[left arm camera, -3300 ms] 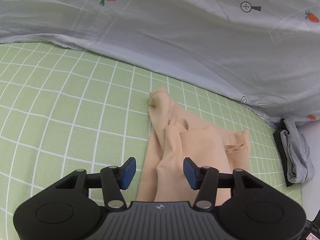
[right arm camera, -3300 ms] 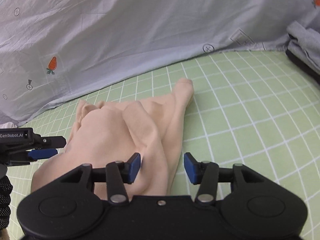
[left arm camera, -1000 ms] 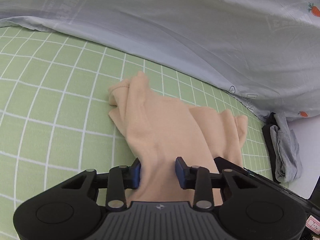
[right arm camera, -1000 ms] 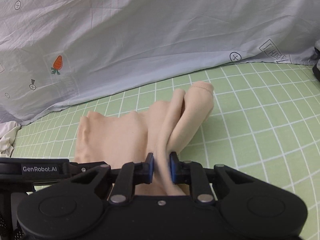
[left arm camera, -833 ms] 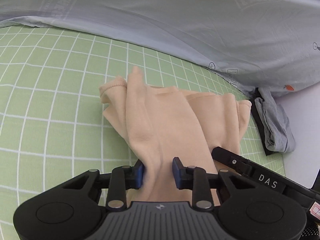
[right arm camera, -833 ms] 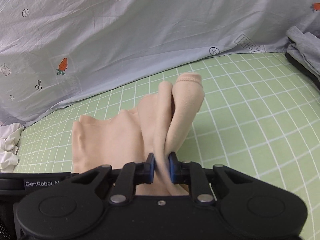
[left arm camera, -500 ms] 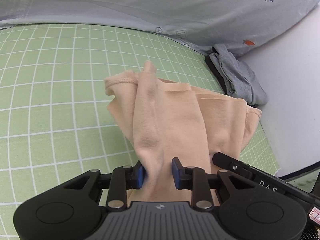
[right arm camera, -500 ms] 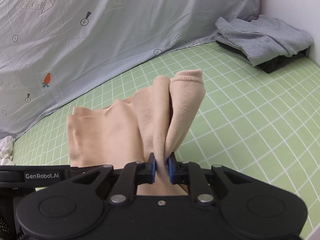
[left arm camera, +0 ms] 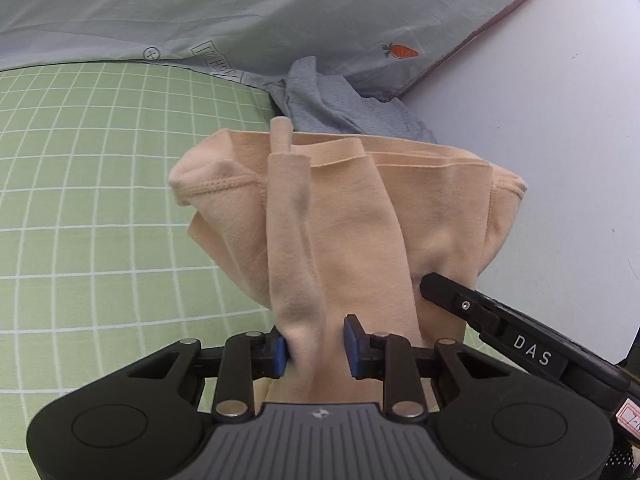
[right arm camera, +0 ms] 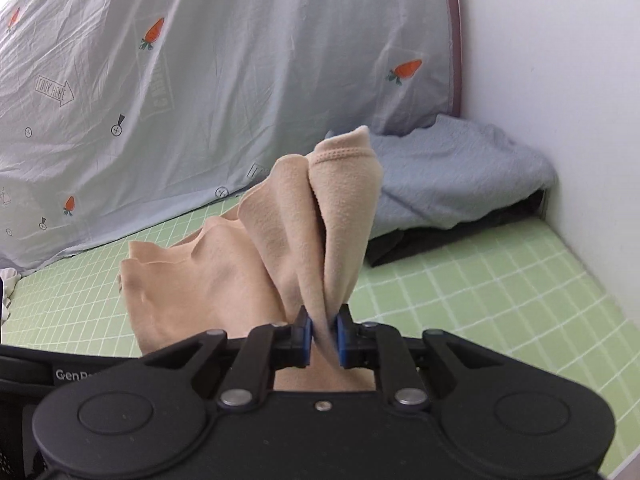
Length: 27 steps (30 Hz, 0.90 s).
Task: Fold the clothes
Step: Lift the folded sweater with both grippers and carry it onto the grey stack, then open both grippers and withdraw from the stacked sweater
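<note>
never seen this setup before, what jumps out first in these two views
The peach garment fills the middle of both views, lifted off the green checked sheet and pinched at once by the left gripper and the right gripper. Behind it hangs a grey carrot-print cloth, and a folded grey garment lies on something dark in the corner by the white wall.

Bed surface: green sheet with white grid (left arm camera: 100, 208), seen in both wrist views. Grey quilt with carrot print (right arm camera: 224, 80) heaped along the far side, its lower edge on the sheet. In the corner by the white wall (right arm camera: 560, 120), a folded grey garment (right arm camera: 460, 176) sits on a folded black garment (right arm camera: 420, 240), which lies on the sheet.
</note>
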### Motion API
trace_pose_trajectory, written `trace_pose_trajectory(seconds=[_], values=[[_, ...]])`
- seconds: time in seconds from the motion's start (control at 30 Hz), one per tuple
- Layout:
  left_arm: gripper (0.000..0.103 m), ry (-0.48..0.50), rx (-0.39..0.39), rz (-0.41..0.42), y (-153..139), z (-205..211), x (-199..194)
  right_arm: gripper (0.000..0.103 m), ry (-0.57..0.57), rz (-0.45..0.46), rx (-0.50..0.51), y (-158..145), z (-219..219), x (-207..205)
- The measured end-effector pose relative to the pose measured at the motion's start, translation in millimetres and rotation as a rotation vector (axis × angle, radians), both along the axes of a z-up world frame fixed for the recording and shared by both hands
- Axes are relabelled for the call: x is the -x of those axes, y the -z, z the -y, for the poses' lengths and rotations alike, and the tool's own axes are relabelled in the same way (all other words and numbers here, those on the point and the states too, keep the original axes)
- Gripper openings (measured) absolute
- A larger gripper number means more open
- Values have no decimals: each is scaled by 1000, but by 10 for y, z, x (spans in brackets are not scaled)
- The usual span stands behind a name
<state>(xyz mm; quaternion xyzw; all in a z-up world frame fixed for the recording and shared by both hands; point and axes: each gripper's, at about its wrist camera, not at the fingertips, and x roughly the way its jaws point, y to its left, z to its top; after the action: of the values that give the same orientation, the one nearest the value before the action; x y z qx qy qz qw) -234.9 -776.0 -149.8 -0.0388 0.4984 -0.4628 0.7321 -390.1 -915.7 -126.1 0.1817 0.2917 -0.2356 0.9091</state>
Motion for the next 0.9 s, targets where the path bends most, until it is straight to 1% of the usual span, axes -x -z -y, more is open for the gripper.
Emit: trace_pose_trajectory(seconds=[0.07,0.1,0.2,0.23,0.3,0.37,0.43,0.5,0.53,0.6,0.67,0.7,0.73,0.77,0.8,0.9], values=[[29,14,18,20,-143,465,121,13,1,28,26,-152,381,101],[29,16,32,31,-201,615,154,13,6,49,32,-215,579,133],[29,4,90,62,-369,1177,159,13,12,106,56,-367,1170,154],[29,-1,106,66,-416,1395,125,13,15,123,57,-401,1365,129],[29,-4,114,70,-479,1716,8,13,21,157,51,-457,1765,36],[29,-2,104,96,-559,2070,-156,13,14,178,53,-483,2106,-133],[29,-8,108,124,-607,2338,-348,13,7,201,68,-472,2384,-322],[29,-32,93,142,-582,2580,-566,13,13,225,39,-373,2733,-564],[29,-53,71,155,-524,2696,-694,13,22,230,18,-283,2896,-696],[29,-119,6,186,-311,2881,-973,13,41,206,7,-20,3160,-993],[29,-175,-103,198,-45,3000,-1272,14,67,150,11,292,3348,-1302],[36,-187,-146,186,103,3034,-1396,14,82,113,17,450,3417,-1452],[39,-186,-131,158,214,3012,-1481,15,103,67,37,564,3439,-1574],[39,-183,-107,127,320,2982,-1561,24,120,26,56,669,3457,-1685],[40,-178,-86,120,360,2953,-1586,32,119,19,74,701,3445,-1722],[40,-144,-55,164,373,2884,-1532,33,110,5,114,762,3435,-1781]])
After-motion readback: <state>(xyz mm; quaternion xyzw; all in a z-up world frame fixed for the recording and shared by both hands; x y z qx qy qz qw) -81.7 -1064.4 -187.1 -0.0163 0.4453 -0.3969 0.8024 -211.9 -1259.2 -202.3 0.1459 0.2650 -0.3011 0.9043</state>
